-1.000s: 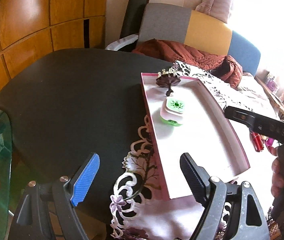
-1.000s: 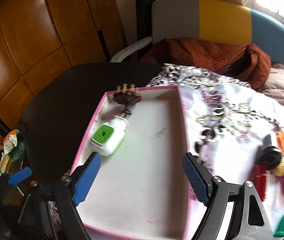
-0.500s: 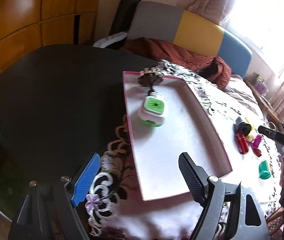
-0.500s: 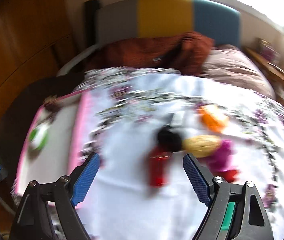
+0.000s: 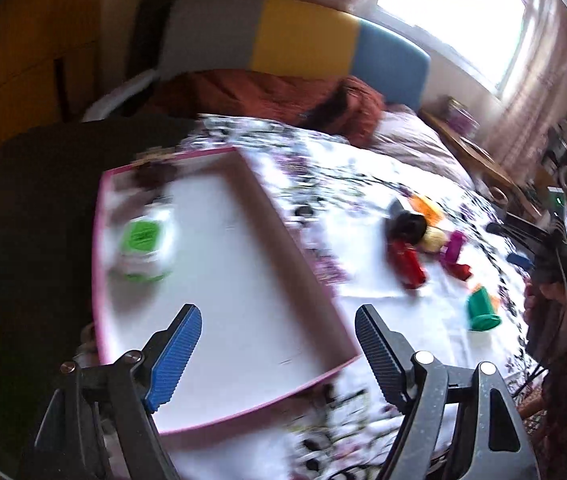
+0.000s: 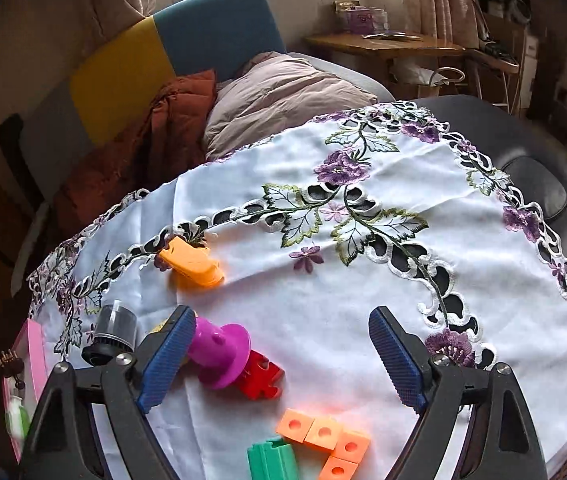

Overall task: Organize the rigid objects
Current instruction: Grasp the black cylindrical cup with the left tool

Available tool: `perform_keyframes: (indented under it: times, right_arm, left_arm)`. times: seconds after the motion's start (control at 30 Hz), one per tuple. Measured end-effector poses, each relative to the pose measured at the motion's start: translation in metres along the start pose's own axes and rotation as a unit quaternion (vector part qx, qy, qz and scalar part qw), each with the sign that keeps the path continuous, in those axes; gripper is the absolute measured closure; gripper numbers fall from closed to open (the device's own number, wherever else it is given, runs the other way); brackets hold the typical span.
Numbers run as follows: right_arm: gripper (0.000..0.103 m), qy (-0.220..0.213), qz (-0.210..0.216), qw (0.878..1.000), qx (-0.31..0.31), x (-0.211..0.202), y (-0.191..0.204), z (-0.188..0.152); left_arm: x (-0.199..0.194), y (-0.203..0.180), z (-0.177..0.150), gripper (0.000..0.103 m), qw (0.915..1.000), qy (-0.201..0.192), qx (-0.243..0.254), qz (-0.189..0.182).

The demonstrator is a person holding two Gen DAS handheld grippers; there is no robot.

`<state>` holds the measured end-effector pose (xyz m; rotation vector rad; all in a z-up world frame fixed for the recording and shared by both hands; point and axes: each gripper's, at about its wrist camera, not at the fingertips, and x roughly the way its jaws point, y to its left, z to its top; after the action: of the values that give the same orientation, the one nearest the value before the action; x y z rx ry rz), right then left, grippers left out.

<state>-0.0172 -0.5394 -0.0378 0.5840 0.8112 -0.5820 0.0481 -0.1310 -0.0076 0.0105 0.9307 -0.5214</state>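
- Since a second ago your right gripper [image 6: 279, 356] has swung away from the pink-rimmed tray [image 5: 307, 268] and now hangs over the toys on the embroidered tablecloth [image 6: 363, 280]; its jaws have just been opening and nothing sits between them.
- Your left gripper [image 5: 279, 352] has shifted too, so the toy cluster now shows right of the tray; its jaws stand spread, having just eased in a little, over the tray's near corner, gripping nothing.
- The magenta flanged piece [image 6: 219, 354] lies on its side, just beside the right gripper's left finger, touching a red block [image 6: 261, 376].
- Orange linked cubes [image 6: 325, 440] and a green block [image 6: 271, 460] lie low between the right fingers.
- An orange clip [image 6: 191, 264] lies farther off on the cloth.
- A green-and-white gadget [image 5: 143, 240] rests inside the tray, blurred.
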Motion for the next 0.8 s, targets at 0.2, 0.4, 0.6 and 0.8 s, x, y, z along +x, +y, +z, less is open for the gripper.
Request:
perform_keyframes:
  times: [0.2, 0.4, 0.6, 0.8]
  right_arm:
    - [0.013, 0.006, 0.003, 1.000, 0.001, 0.000, -0.002, -0.004]
    - [0.013, 0.016, 0.009, 0.999, 0.035, 0.003, -0.015, -0.002]
    - [0.013, 0.016, 0.025, 0.998, 0.058, 0.001, -0.022, 0.001]
    - [0.013, 0.022, 0.042, 0.996, 0.080, 0.001, -0.029, 0.002]
  left_arm:
    - [0.034, -0.047, 0.019, 0.029, 0.9984, 0.032, 0.017, -0.044]
    - [0.071, -0.074, 0.043, 0.044, 0.9939, 0.070, 0.002, -0.086]
    - [0.106, -0.103, 0.070, 0.049, 0.9895, 0.088, 0.006, -0.115]
    - [0.145, -0.126, 0.097, 0.047, 0.9845, 0.116, 0.008, -0.132]
